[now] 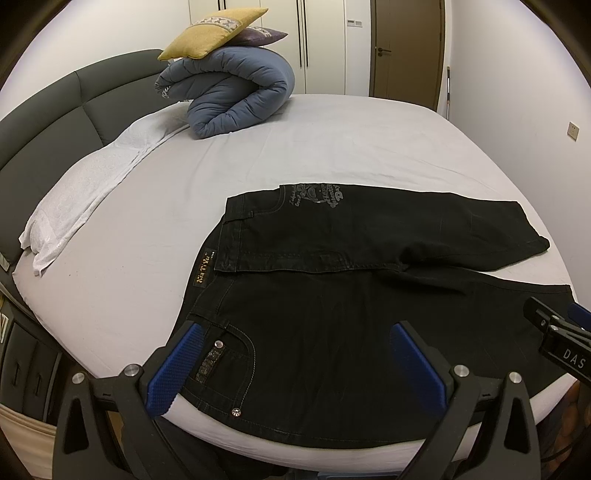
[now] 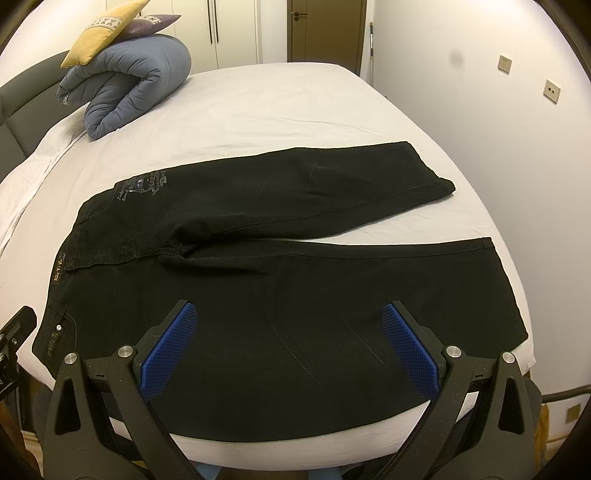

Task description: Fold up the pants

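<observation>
Black jeans [image 1: 332, 295] lie spread flat on the white bed sheet [image 1: 295, 147], waistband to the left and both legs running right. The far leg carries a grey print near the waist [image 1: 314, 197]. My left gripper [image 1: 295, 343] hovers open over the near hip and pocket, blue pads wide apart, nothing held. In the right wrist view the jeans [image 2: 277, 277] fill the near bed, and my right gripper [image 2: 290, 325] stands open above the near leg. The right gripper's body [image 1: 561, 339] shows at the right edge of the left wrist view.
A rolled blue duvet [image 1: 236, 96] with a yellow cushion [image 1: 210, 35] on top sits at the bed's far left by the dark headboard [image 1: 55, 107]. A white pillow [image 1: 88, 192] lies along the left. A wall [image 2: 480, 110] stands close to the bed's right side.
</observation>
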The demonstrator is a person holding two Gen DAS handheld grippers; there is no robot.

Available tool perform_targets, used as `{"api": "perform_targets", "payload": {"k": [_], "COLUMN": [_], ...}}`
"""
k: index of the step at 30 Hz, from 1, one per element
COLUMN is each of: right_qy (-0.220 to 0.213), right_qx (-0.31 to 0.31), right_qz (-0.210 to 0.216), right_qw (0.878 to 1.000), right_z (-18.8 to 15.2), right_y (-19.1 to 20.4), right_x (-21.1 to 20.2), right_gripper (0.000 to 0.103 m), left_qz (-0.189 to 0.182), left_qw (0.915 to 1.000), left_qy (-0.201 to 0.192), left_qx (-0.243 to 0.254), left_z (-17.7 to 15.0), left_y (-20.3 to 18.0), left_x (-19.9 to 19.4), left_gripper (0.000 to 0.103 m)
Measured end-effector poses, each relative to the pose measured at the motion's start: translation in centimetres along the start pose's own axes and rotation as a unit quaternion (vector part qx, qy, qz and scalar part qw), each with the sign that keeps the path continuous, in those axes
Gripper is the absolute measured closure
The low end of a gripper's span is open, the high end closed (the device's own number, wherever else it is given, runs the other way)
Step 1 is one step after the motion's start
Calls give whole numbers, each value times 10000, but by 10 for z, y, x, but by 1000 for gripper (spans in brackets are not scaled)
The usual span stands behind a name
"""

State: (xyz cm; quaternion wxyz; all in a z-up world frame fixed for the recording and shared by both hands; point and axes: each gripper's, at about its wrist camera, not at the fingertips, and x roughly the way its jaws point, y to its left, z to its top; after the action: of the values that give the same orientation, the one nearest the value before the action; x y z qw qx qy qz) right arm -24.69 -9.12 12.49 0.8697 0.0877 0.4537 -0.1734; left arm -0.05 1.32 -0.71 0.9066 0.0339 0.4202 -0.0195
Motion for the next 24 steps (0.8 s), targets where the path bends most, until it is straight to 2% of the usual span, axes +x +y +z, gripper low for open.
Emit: {"api": "perform_targets", "payload": {"k": [24], "right_qy": [-29], "right_qx": [-58], "right_qz": [-25], "right_qw": [10000], "right_z": [-3], "right_y": [3], "right_x": [-1], "right_gripper": [1], "left_qz": [-147], "left_qw": [9997], "left_qy": [207], "left_qx": [5], "left_z": [-7], "left_y": [-5], "left_x": [5], "left_gripper": [0]}}
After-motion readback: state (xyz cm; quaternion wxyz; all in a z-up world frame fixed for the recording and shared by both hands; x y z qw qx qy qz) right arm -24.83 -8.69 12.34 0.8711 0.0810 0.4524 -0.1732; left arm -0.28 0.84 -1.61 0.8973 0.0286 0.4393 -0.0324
